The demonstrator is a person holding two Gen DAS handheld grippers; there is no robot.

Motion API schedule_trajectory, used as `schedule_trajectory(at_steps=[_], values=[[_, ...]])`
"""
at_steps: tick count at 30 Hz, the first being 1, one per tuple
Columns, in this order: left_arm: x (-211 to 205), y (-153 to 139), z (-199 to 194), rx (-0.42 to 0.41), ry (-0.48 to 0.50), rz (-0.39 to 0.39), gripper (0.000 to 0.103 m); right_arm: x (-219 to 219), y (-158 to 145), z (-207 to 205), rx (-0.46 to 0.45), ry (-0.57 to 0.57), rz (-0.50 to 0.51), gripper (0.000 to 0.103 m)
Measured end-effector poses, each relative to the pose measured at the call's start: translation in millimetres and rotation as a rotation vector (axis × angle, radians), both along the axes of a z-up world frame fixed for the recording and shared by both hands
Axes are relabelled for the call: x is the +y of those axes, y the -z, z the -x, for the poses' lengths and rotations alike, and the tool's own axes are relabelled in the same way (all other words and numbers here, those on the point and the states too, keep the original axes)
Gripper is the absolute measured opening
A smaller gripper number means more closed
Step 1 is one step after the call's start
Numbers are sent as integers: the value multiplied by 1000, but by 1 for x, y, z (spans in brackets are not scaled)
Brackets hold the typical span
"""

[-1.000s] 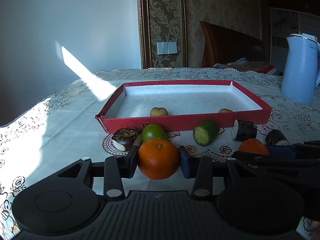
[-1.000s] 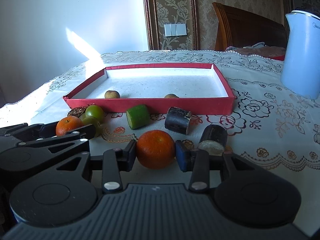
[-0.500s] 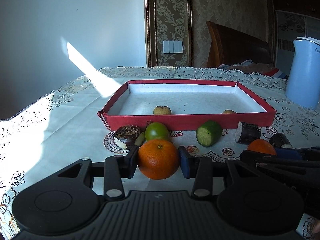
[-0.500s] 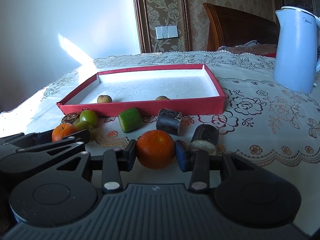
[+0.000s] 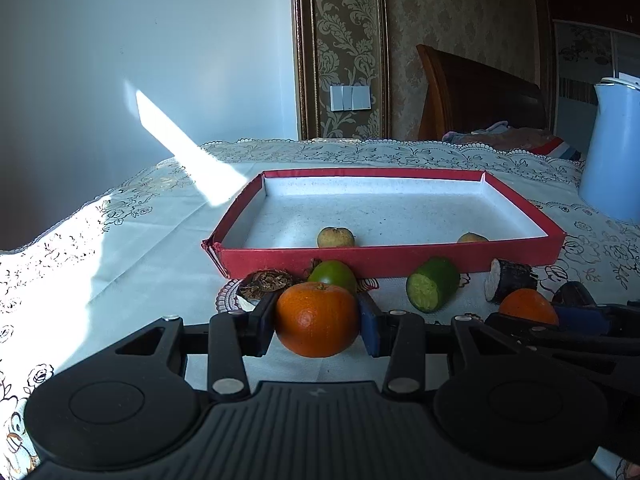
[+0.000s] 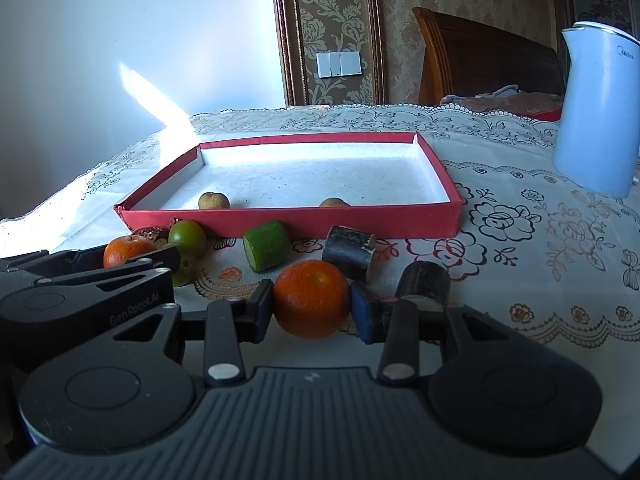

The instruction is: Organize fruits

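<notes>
The left tool (image 5: 317,322) pinched an orange (image 5: 317,319) between its two pads, at 6 o'clock from the red tray (image 5: 384,260) on the bench (image 5: 132,240). Just behind that orange sat a green fruit (image 5: 334,274), with a brown dried husk (image 5: 266,282) at its 9 o'clock. Inside the tray, two small tan fruits (image 5: 335,237) lay against the near wall, well apart from each other. A cut green piece (image 5: 432,288) lay in front of the tray at about 5 o'clock from the first tan fruit, and a dark stub (image 5: 510,280) lay at its 3 o'clock. The right tool (image 6: 312,304) pinched a second orange (image 6: 311,299), with a dark stub (image 6: 348,253) just behind it and another (image 6: 423,282) at its 3 o'clock. A pale blue kettle (image 6: 596,120) stood at 2 o'clock, well apart from the tray.
</notes>
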State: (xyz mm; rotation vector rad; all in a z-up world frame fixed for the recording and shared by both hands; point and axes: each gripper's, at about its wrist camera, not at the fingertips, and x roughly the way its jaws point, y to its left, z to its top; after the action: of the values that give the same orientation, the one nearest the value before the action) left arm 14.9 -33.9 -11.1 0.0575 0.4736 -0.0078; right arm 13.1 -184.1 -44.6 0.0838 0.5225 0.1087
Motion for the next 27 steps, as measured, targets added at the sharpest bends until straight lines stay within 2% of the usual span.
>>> schedule_trajectory(at_steps=[10, 27], values=[[1, 3, -3, -6, 19, 16, 41, -6, 4, -4, 16, 15, -31, 39], [0, 4, 1, -35, 1, 12, 40, -2, 3, 3, -19, 22, -2, 39]])
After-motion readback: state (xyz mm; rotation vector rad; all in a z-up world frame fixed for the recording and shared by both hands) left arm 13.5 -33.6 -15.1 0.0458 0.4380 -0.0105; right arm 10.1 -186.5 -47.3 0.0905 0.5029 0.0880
